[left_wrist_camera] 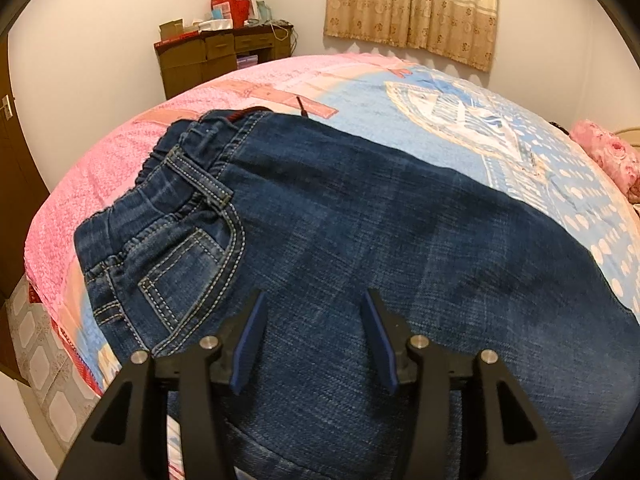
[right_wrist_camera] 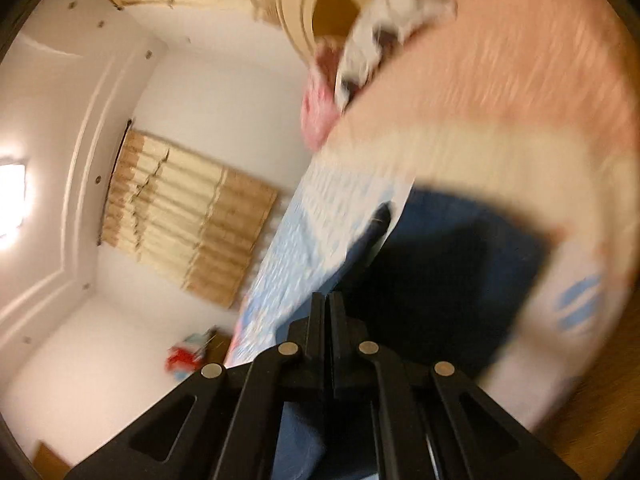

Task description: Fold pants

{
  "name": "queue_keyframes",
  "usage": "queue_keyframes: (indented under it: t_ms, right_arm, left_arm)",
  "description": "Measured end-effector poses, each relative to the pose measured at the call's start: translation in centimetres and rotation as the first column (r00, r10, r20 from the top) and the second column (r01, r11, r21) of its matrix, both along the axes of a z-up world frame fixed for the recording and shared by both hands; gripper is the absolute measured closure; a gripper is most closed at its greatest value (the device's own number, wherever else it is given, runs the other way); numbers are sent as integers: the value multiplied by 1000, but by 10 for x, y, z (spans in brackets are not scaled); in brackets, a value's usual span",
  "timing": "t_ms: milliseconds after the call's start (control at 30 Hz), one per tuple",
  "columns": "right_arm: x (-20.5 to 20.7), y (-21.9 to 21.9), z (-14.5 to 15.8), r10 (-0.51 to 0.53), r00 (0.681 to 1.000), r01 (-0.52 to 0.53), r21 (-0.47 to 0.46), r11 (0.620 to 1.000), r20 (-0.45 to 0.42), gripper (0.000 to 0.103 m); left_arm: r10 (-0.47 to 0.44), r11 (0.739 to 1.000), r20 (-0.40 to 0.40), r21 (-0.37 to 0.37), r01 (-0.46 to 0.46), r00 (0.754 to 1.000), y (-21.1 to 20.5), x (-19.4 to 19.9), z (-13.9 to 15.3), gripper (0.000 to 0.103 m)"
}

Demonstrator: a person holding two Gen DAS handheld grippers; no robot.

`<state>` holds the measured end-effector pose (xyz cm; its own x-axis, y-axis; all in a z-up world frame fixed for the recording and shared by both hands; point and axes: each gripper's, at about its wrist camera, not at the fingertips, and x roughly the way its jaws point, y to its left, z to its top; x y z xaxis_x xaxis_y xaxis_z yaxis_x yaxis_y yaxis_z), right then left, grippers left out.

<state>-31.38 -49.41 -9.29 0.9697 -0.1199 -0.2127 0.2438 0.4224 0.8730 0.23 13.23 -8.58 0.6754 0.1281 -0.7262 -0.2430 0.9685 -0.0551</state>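
One cluttered desk stands beyond the jeans.

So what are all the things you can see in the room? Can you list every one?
jeans: one pair, dark blue, lying flat across the bed, waistband toward the left
bed cover: one, pink and light blue with a picture, under the jeans
pillow: one, pink and flowery, far right on the bed
curtain: one, beige patterned, on the back wall
desk: one, brown, in the far corner behind the bed
boxes and bags: several, red, blue and white, piled on the desk
ceiling light: one, bright white, left edge of the right wrist view
left gripper: black with blue pads, jaws open above the jeans
right gripper: black, jaws shut, picture blurry
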Motion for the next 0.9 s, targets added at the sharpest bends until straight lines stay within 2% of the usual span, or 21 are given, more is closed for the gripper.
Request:
queue_keyframes:
  t_ms: [33,133,233,267,300,333,367,400,433,533,633,700,767,833,867,900]
  right_arm:
    - [-9,0,4,-36,998,35,-33,999,-46,100]
    - [-3,-8,3,-62,988,50,-82,995,-144,100]
    - [4,-20,9,-84,989,75,-78,994,-124,100]
    - [10,-25,10,-76,990,66,-85,994,-119,96]
    - [17,-24,12,-38,990,24,-108,994,-134,90]
    - [35,-28,17,12,985,-36,-135,990,-174,67]
    - [44,-30,15,44,977,-77,-153,985,-207,39]
    - [56,-35,13,58,972,-97,-165,982,-230,31]
    - [67,-39,10,56,966,-104,-178,979,-254,29]
    - [107,-46,-3,69,921,-171,-240,956,-384,30]
    - [120,-31,-21,11,874,-203,-346,916,-485,33]
    - [122,-18,-22,-38,858,-221,-434,873,-512,42]
    - [126,-7,-22,-55,814,-281,-474,835,-579,65]
    - [124,5,-22,-81,768,-349,-522,778,-635,80]
    - [122,12,-21,-99,750,-382,-550,743,-654,86]
    - [118,19,-21,-106,738,-407,-566,717,-666,88]
  left_arm:
    - [1,1000,-1,1,-1,1000,-1,0,0,50]
    - [1,1000,-3,8,-1,1000,-2,0,-1,50]
    - [-1,1000,-10,4,1,1000,-2,2,1,50]
    - [1,1000,-12,1,-1,1000,-1,3,1,50]
    - [2,1000,-13,3,-2,1000,-1,3,1,50]
    - [2,1000,-13,5,-1,1000,-1,4,2,50]
    - [2,1000,-13,12,-2,1000,-2,4,1,50]
    - [1,1000,-10,18,-1,1000,-3,4,2,50]
    - [0,1000,-9,23,0,1000,-3,3,2,49]
    - [6,1000,-10,26,-6,1000,-2,4,2,47]
    - [9,1000,-11,25,-8,1000,-2,4,2,46]
    - [9,999,-9,32,-9,1000,-3,3,2,46]
    - [11,999,-7,34,-10,1000,-2,3,2,46]
    - [10,999,-6,36,-10,1000,-2,3,2,46]
    - [8,999,-4,38,-8,1000,-3,2,2,46]
    - [8,999,-3,39,-8,1000,-3,2,2,46]
